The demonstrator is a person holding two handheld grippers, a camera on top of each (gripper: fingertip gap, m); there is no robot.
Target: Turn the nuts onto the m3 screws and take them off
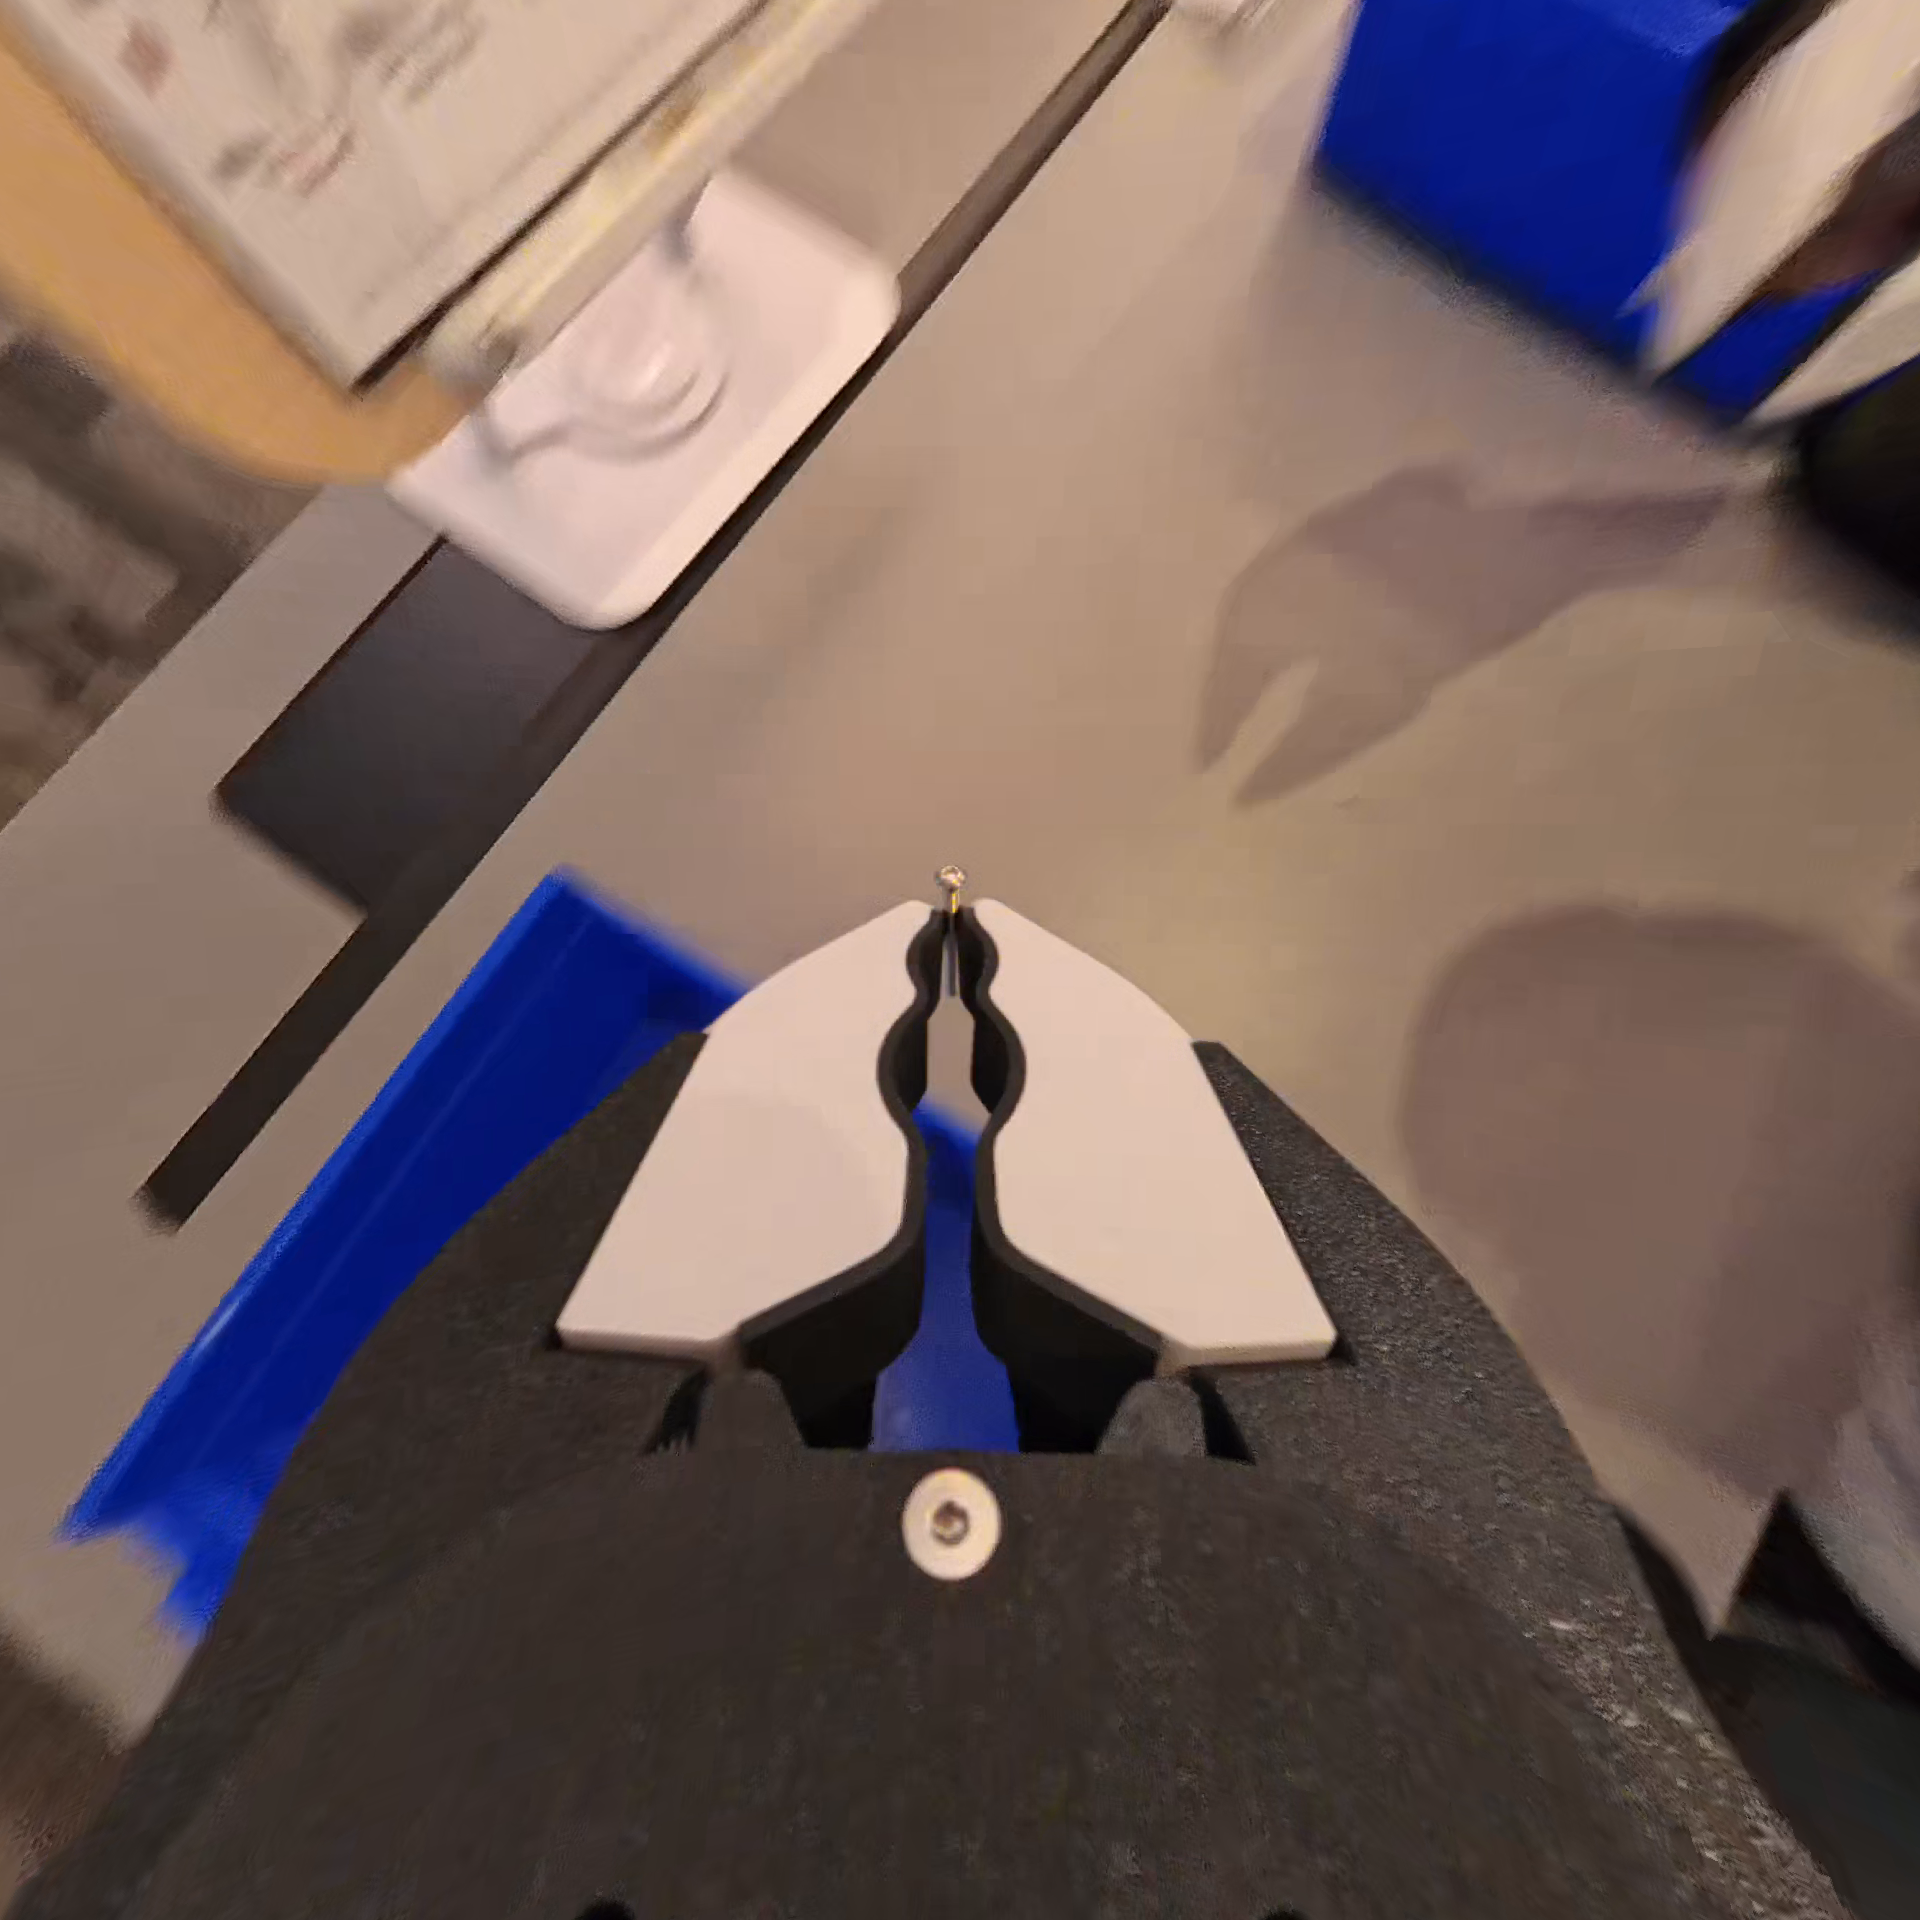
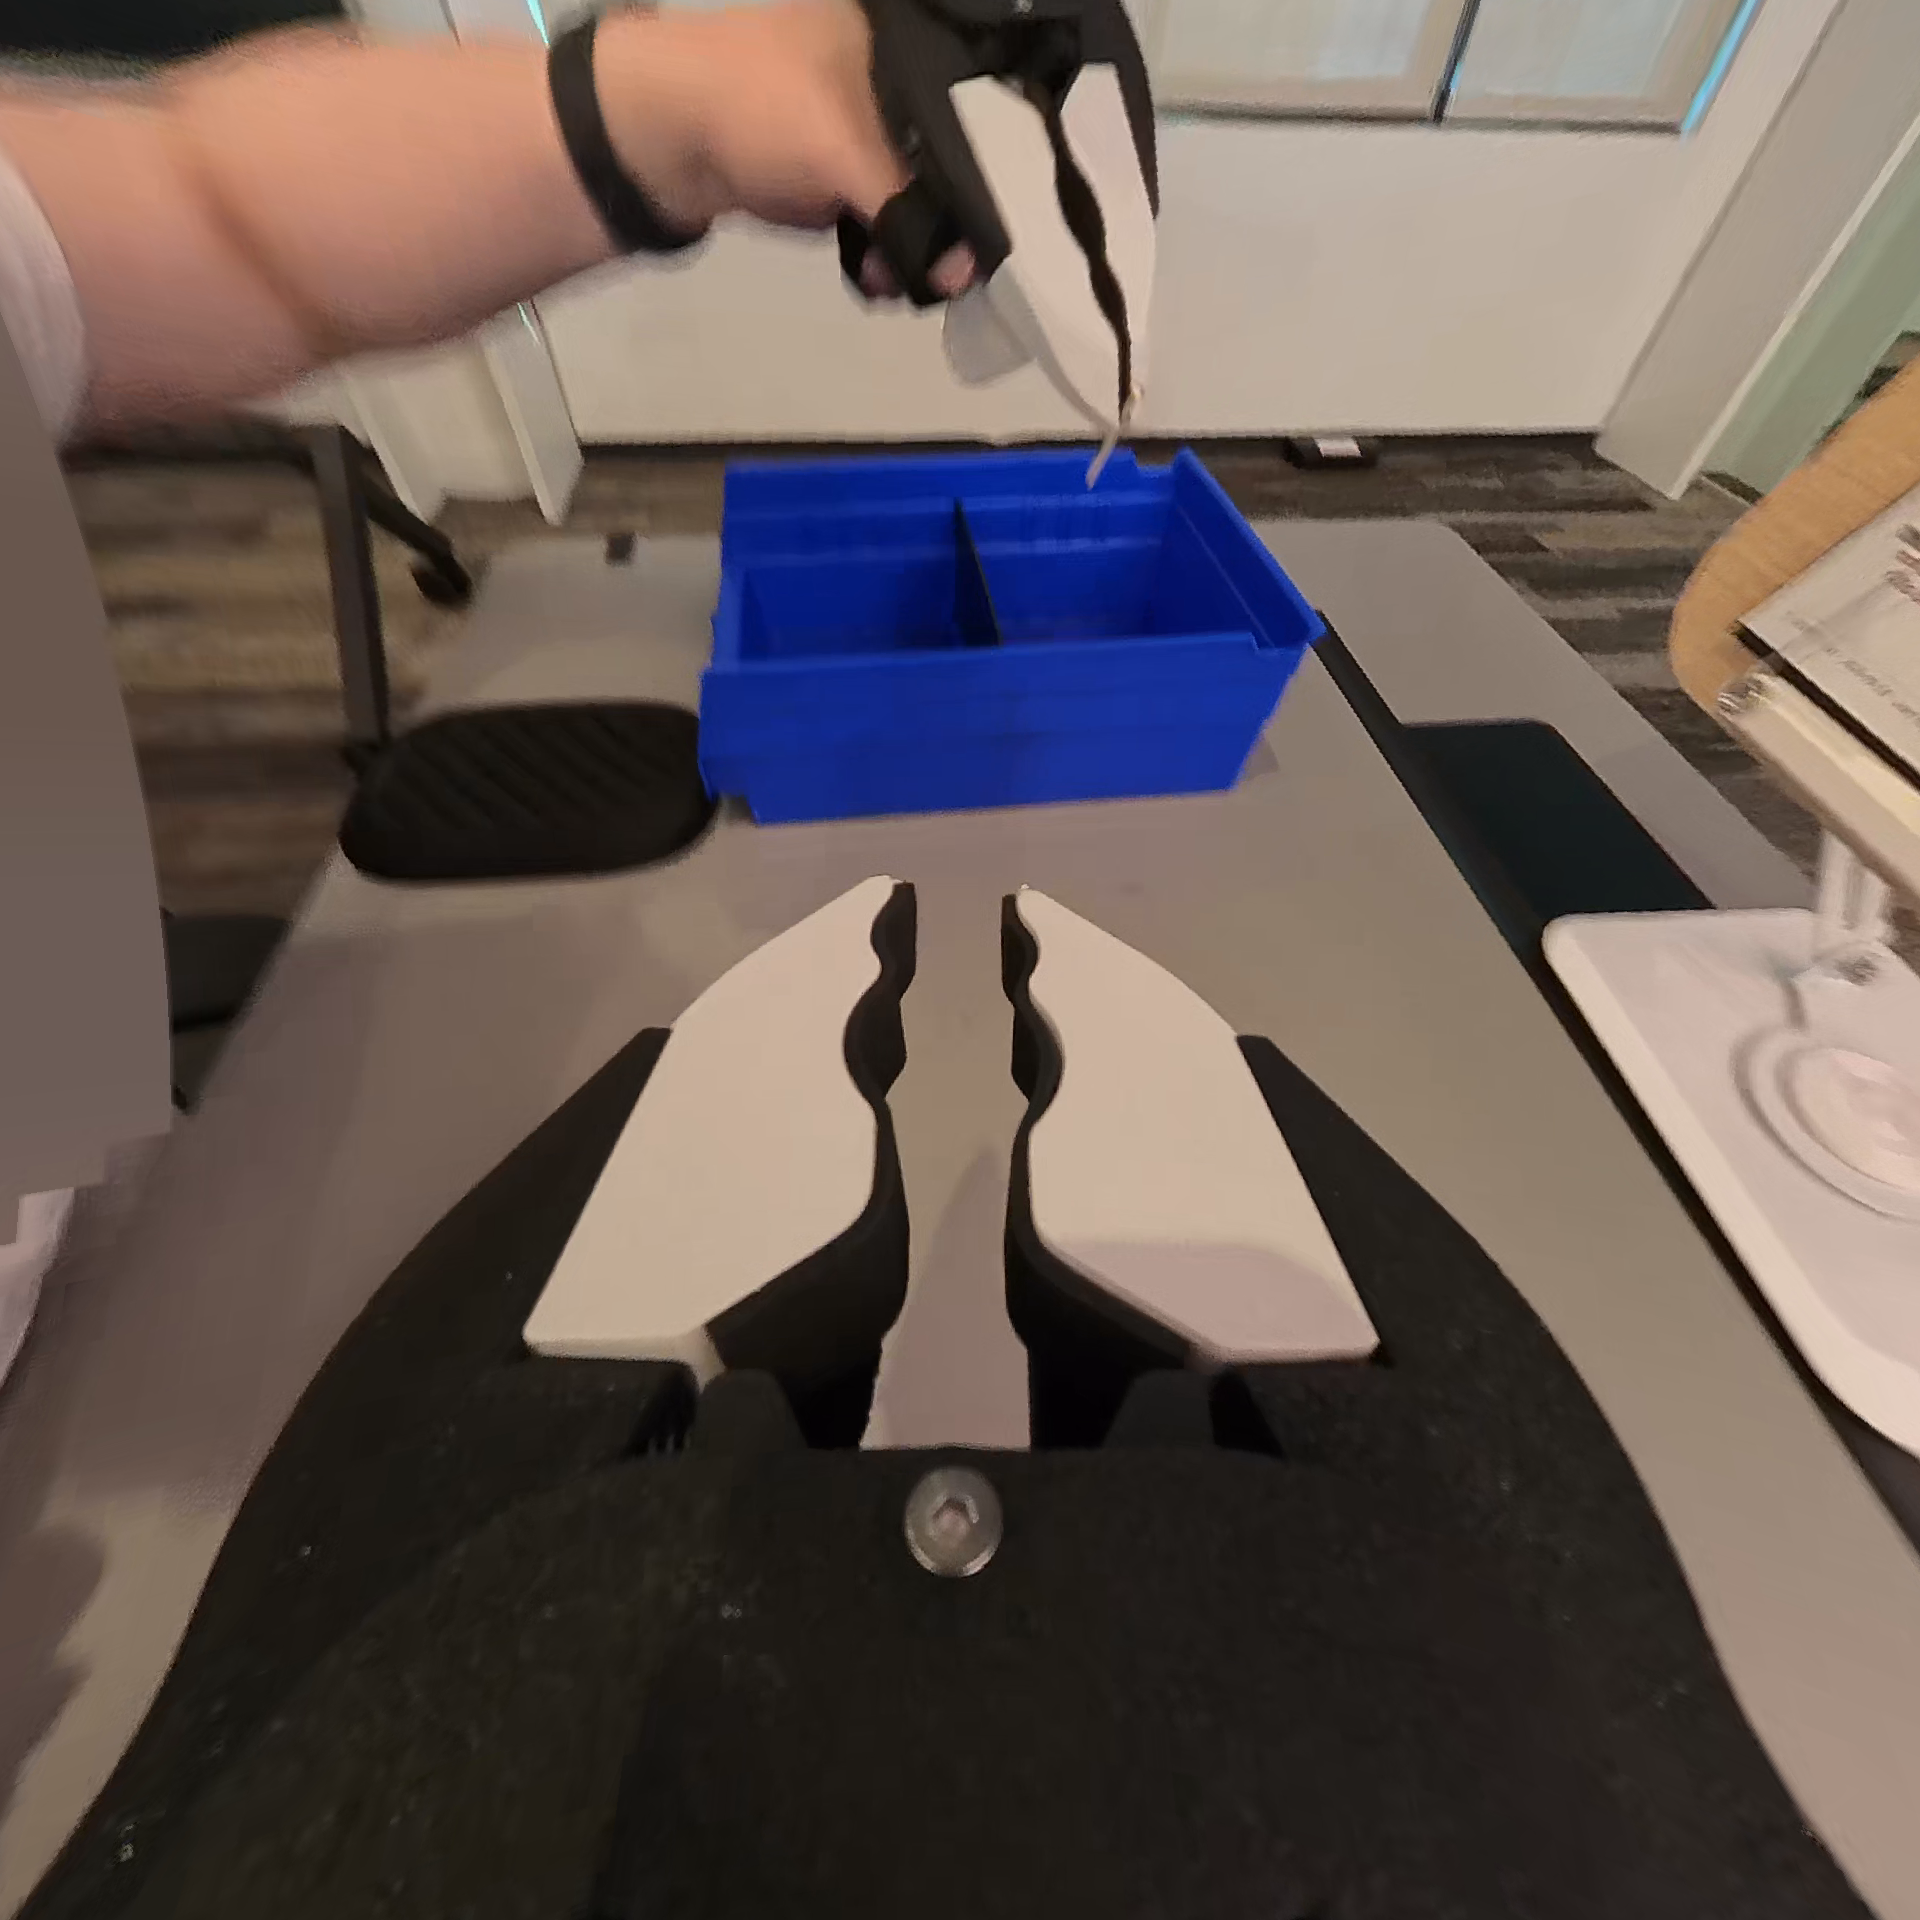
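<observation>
My left gripper [image 1: 951,906] is shut on a small silver screw [image 1: 950,881], whose head sticks out past the fingertips. In the right wrist view the left gripper [image 2: 1120,407] hangs high above the blue bin [image 2: 987,717], with the screw [image 2: 1103,457] pointing down from its tips. My right gripper [image 2: 958,896] is open and empty, low over the grey table [image 2: 1247,935], short of the bin. No nut shows in either view.
The blue bin has a divider and looks empty from here; a corner of it lies under the left gripper [image 1: 416,1143]. A white stand base [image 2: 1745,1122] sits at the table's right. A person's arm [image 2: 312,239] holds the left gripper. A black mat [image 2: 520,790] lies on the floor. Some 20 centimeters of space lies between my two pairs of fingers.
</observation>
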